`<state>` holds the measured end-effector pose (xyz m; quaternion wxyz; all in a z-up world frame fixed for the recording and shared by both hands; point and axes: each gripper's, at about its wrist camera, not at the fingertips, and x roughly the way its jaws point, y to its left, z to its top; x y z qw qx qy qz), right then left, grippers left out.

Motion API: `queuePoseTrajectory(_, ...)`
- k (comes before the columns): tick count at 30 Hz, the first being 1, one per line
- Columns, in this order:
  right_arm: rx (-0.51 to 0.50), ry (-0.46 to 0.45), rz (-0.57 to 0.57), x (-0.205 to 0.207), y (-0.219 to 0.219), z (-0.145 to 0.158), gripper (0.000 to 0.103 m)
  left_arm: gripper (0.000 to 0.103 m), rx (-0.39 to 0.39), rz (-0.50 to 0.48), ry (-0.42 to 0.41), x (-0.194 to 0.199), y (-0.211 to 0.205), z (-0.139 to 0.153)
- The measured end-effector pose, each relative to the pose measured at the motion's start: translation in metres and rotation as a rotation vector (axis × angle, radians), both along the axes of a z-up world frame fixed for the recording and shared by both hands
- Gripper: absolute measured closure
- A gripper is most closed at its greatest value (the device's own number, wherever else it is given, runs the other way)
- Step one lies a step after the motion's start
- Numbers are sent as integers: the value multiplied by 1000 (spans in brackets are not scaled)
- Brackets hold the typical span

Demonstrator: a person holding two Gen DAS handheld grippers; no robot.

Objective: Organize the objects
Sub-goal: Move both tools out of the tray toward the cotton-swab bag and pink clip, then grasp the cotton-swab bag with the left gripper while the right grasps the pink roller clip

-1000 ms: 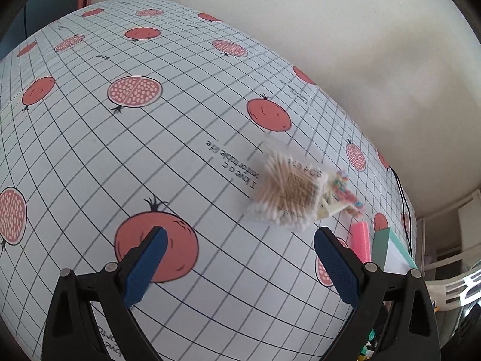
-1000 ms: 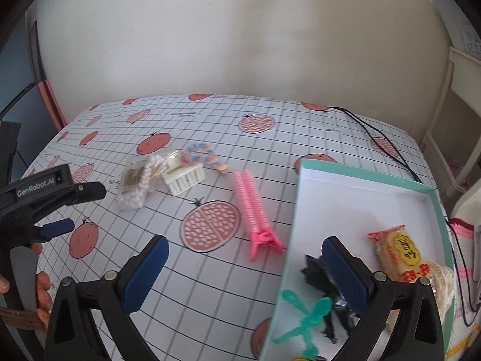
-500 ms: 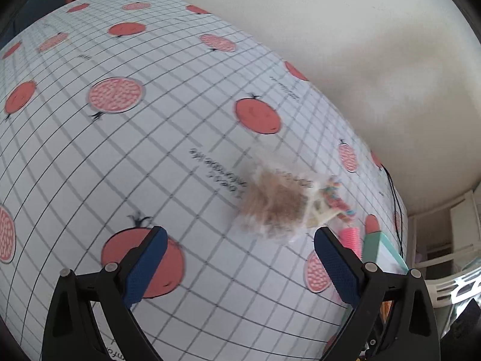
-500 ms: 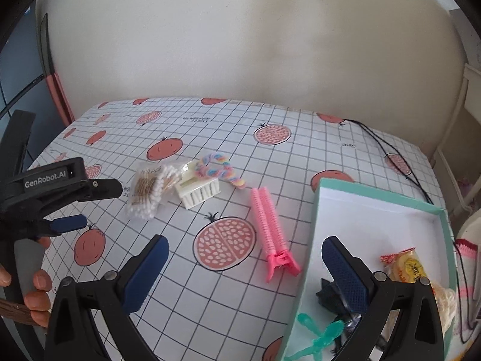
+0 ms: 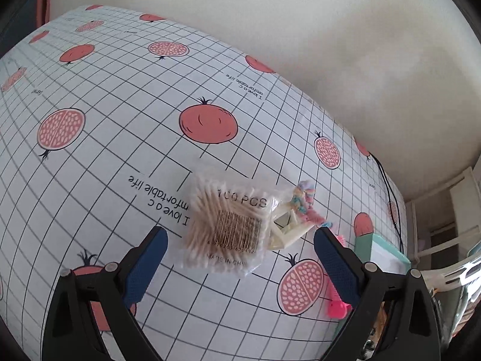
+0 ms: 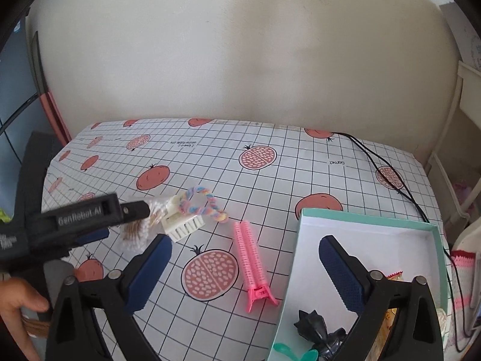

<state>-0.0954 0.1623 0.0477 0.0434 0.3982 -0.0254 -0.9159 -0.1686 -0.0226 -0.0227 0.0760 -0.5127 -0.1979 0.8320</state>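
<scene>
A clear bag of cotton swabs (image 5: 230, 225) lies flat on the pomegranate-print tablecloth, right between the spread blue fingers of my left gripper (image 5: 240, 240), which is open and hovers close over it. In the right wrist view the same bag (image 6: 135, 231) is partly hidden behind the left gripper's black body. A white comb-like piece (image 6: 183, 225) and a pastel twisted rope (image 6: 201, 203) touch the bag's right side. A pink hair clip (image 6: 251, 266) lies further right. My right gripper (image 6: 243, 266) is open, held above the table beside the teal box (image 6: 360, 218).
The teal box holds a black item (image 6: 312, 326), a green plastic piece (image 6: 288, 352) and a yellow snack packet (image 6: 393, 276). A black cable (image 6: 387, 174) runs along the table's right side. A white wall backs the table. A person's hand (image 6: 18, 303) grips the left tool.
The left gripper has closed in on the swab bag, which now sits between its fingers. The right gripper has pulled back and risen, so the box sits lower in its view.
</scene>
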Motion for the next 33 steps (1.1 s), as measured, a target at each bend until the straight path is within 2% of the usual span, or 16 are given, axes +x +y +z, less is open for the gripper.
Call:
queuePoseTrajectory(3, -53, -24, -23, 0, 3, -16, 5, 6, -10, -13, -15, -3, -1, -12)
queuePoseTrajectory(6, -20, -75, -16, -4, -1, -33, 12, 7, 24, 36, -29, -5, -13, -20)
queuePoseTrajectory(9, -42, -100, -10, -4, -2, -43, 17, 10, 51, 77, -33, -5, -24, -24)
queuePoseTrajectory(11, -31, -105, -3, -4, -6, -45, 19, 13, 48, 82, -23, -4, -26, -24)
queuePoseTrajectory(13, -28, -112, 15, -2, -9, -48, 24, 13, 55, 85, -19, -3, -27, -24)
queuePoseTrajectory(17, 5, -128, 34, -3, -15, -54, 26, 13, 71, 83, -12, -2, -22, -24)
queuePoseTrajectory(25, -13, -155, 62, -3, -17, -62, 32, 14, 37, 53, -8, 0, -5, -24)
queuePoseTrajectory(33, -44, -176, 98, -1, -21, -63, 41, 24, 26, 79, -3, 1, -9, -24)
